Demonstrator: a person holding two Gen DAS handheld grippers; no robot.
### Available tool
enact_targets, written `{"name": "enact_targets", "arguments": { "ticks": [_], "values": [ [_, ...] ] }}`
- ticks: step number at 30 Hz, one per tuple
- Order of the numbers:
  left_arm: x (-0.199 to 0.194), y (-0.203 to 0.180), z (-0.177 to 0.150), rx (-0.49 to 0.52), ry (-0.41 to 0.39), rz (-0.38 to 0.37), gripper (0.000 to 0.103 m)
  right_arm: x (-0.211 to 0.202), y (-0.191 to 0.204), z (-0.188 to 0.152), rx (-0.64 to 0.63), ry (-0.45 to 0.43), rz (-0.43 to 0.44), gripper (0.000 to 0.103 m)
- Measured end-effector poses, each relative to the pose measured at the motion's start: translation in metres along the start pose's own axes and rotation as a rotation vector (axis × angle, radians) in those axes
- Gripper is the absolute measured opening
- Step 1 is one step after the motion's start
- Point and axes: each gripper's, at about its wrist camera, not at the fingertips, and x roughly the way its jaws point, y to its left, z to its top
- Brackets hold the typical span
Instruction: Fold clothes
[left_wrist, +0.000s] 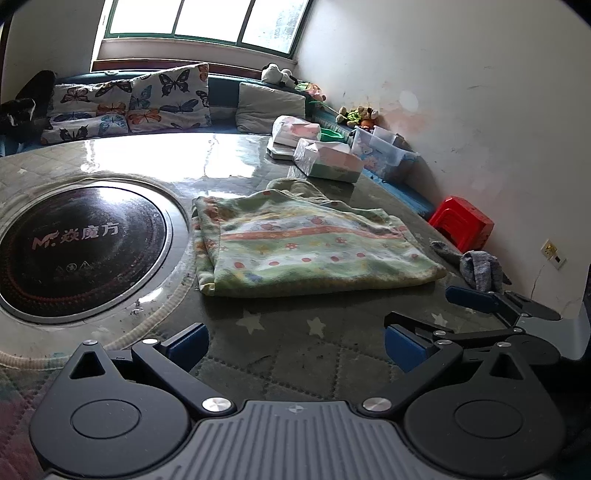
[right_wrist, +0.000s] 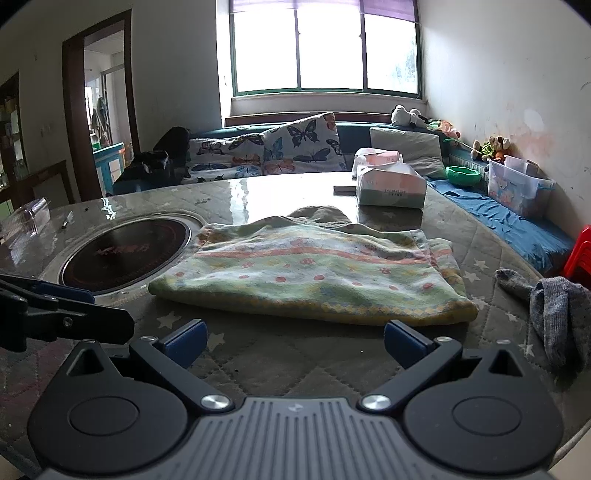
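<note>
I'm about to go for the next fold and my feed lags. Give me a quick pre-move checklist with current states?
1. Left claw open and empty: ok.
2. Right claw open and empty: ok.
3. Cloth lying flat, already folded over, near edge facing both claws: ok.
4. Nothing lying on the cloth: ok.
5. Grey sock apart from the cloth, to its right: ok.
6. Tissue box behind the cloth, clear of it: ok.

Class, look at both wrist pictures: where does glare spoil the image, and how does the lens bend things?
Left wrist view: window glare whitens the tabletop; the wall curves. Right wrist view: the window is blown out, the folded cloth evenly lit, corners dark.
</note>
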Motion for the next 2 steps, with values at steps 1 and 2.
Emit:
{"name": "enact_targets", "arguments": {
  "ticks": [1, 2],
  "values": [
    [-0.0005, -0.0008, -0.0002, 0.002, 0.0, 0.001, 0.103, -0.0009, 0.0001, -0.0002, 0.0, -0.003, 0.0, 0.103],
    [-0.0009, -0.0017, -0.0004, 0.007, 0.0, 0.002, 0.103, -0.0016, 0.0001, -0.0005, 0.0, -0.005, 0.0, 0.103]
  ]
}}
